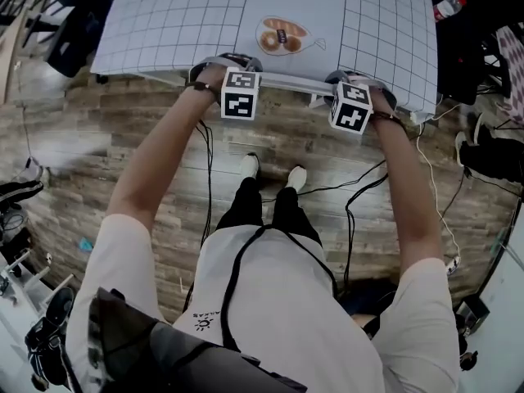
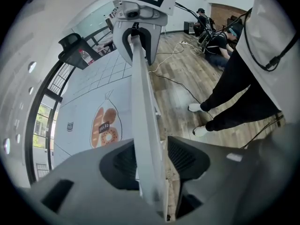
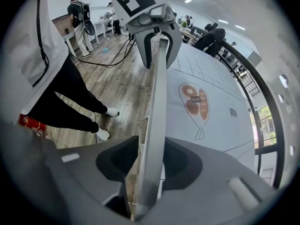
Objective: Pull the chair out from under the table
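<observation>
While each straddled the chair's top rail [image 1: 288, 83] at the near edge of the table [image 1: 164, 23], the left gripper [image 2: 153, 159] and the right gripper [image 3: 150, 165] stood with jaws apart, unclamped, the rail between them; the rest of the chair sat hidden beneath the table. Pulling before the jaws closed would probably let the rail slip free; an uneven pull could skew the chair against the table. Counted: two grippers, one chair, one table.

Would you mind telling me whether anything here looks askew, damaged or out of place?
Nothing stands out. The chair's top rail sits straight along the table edge, with the left claw and right claw each straddling it; cables trail loosely over the floor.
</observation>
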`<action>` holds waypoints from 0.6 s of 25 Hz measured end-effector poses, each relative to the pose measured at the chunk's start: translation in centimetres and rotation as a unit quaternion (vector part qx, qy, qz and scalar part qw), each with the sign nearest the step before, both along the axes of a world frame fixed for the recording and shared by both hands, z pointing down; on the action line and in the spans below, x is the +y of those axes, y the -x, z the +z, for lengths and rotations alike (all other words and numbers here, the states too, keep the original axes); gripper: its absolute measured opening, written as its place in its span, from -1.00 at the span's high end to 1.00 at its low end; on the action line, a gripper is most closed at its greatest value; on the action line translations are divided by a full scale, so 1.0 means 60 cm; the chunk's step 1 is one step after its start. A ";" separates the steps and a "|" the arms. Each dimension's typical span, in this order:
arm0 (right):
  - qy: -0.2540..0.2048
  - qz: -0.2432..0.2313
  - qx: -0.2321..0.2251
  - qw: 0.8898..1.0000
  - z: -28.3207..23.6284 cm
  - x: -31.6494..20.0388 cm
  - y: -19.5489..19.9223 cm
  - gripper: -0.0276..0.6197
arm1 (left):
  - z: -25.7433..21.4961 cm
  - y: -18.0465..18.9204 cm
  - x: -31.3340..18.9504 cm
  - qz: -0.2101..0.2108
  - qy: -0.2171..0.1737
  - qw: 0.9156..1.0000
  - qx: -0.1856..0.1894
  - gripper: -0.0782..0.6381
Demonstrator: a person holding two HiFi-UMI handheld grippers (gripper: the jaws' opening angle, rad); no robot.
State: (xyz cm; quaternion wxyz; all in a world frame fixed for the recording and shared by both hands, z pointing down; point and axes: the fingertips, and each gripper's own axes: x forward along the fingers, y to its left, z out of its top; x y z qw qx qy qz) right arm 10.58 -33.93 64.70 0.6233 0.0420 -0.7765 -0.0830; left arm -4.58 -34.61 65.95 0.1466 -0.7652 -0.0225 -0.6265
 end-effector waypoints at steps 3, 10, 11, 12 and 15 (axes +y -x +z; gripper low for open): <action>-0.005 0.006 0.002 1.000 0.009 -0.007 -0.004 0.57 | 0.009 -0.001 -0.011 -0.005 -0.005 1.000 0.001 0.38; 0.027 0.046 -0.014 0.998 0.009 -0.010 -0.004 0.66 | 0.006 -0.003 -0.014 -0.041 0.022 0.999 0.024 0.53; 0.031 0.047 -0.013 0.998 0.009 -0.009 -0.004 0.66 | 0.005 -0.003 -0.014 -0.045 0.029 0.998 0.025 0.54; 0.033 0.048 -0.012 0.998 0.009 -0.008 -0.005 0.66 | 0.004 -0.003 -0.013 -0.048 0.034 0.998 0.025 0.55; 0.043 0.050 -0.010 0.998 0.009 0.000 -0.004 0.66 | 0.002 -0.002 -0.005 -0.049 0.041 0.998 0.027 0.55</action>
